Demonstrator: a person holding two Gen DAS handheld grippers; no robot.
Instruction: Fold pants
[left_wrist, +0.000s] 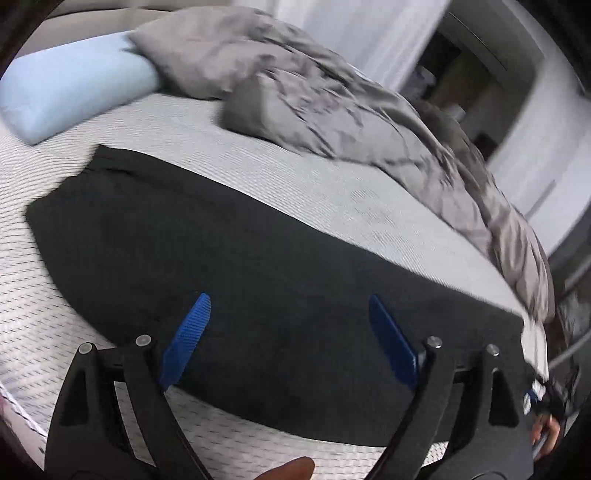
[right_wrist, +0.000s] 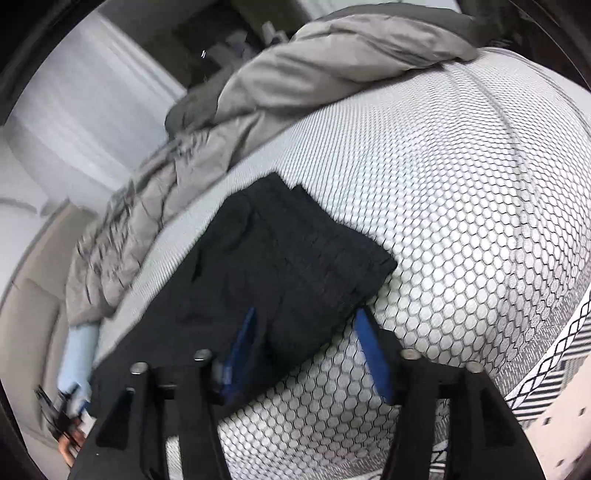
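White curtains and a pale wall close off the far side of the room, behind a bed whose mattress wears a grey-white cover printed with a honeycomb pattern. Along the far edge of the mattress a rumpled grey duvet lies in a long heap, and a light blue pillow sits at the far left, touching the duvet's end.

Black pants lie flat on the near part of the mattress, spread lengthwise from left to right, apart from the duvet. In the right wrist view one end of the pants shows squared corners and a doubled layer of cloth with ribbed seams.

Both pairs of tongs have blue ribbed pads on black arms. The left tongs hang over the middle of the pants with the jaws spread wide and nothing between them. The right tongs are also spread apart, at the near corner of the pants' end: the left pad overlaps the black cloth, the right pad stands just off its edge over bare mattress. Whether either pad touches the fabric cannot be told, as both views are motion-blurred.

At the right edge of the left wrist view a hand shows.
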